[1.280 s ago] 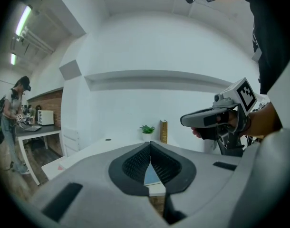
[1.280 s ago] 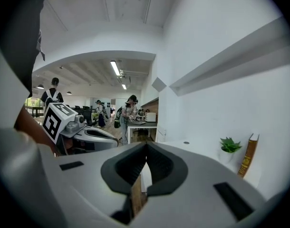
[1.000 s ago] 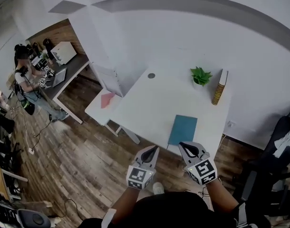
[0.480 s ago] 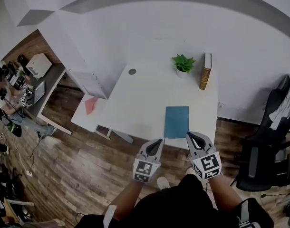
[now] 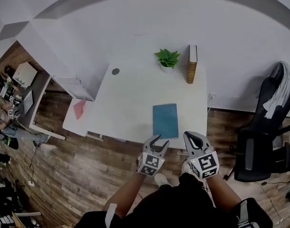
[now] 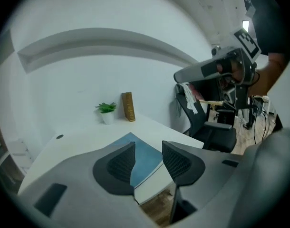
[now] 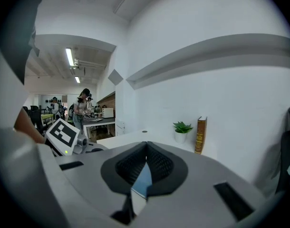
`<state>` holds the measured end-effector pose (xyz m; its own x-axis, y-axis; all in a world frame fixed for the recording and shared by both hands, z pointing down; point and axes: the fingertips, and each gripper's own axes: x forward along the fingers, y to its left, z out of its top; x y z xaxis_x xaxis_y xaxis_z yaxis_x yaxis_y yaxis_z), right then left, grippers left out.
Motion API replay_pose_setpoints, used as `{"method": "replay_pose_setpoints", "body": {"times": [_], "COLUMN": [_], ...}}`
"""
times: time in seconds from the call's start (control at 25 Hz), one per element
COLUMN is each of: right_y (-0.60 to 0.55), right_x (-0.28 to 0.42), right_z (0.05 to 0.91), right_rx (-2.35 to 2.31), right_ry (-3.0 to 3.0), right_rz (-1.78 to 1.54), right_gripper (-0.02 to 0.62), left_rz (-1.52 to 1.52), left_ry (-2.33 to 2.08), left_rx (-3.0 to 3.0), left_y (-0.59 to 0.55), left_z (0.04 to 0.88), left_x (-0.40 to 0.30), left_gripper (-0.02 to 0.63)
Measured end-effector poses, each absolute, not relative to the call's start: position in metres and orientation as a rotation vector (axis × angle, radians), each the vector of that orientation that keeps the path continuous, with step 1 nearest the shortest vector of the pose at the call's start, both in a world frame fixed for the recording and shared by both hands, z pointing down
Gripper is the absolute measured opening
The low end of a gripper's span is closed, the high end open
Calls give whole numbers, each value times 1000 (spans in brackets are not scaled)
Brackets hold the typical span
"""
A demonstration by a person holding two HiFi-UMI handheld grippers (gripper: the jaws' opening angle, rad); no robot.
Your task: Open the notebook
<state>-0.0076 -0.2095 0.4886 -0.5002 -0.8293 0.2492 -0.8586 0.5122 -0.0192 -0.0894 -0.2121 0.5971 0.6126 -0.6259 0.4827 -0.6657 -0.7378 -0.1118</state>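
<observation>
A teal notebook (image 5: 165,120) lies closed near the front edge of the white table (image 5: 130,103). My left gripper (image 5: 159,140) hovers just short of that edge, left of the notebook's near corner. Its jaws are opening and nothing is between them. In the left gripper view the notebook (image 6: 145,156) shows through the gap of the left gripper (image 6: 148,148). My right gripper (image 5: 190,136) is beside the notebook's near right corner, off the table, shut on nothing. In the right gripper view a sliver of the notebook (image 7: 144,179) shows below the closed tips of the right gripper (image 7: 146,146).
A potted plant (image 5: 167,58) and an upright brown book (image 5: 191,64) stand at the table's far edge, with a round cable hole (image 5: 115,71) at the far left. A black office chair (image 5: 259,151) stands to the right, and a low white side table (image 5: 80,109) to the left.
Both grippers have come forward and down to the table's near edge. The left jaws, shut before, now stand apart. The right gripper stays shut.
</observation>
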Motion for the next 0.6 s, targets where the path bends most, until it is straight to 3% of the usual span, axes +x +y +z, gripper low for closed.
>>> {"method": "replay_pose_setpoints", "body": {"times": [0.6], "right_y": [-192], "right_x": [50], "right_z": [517], "right_rx": [1455], "right_ry": [-2532], "right_rz": [347], "right_gripper": [-2], "left_rz": [1547], "left_ry": [-657], "left_rx": [2952], "left_y": [-231], "left_z": [691], "left_x": [-9], "left_gripper": [147]}}
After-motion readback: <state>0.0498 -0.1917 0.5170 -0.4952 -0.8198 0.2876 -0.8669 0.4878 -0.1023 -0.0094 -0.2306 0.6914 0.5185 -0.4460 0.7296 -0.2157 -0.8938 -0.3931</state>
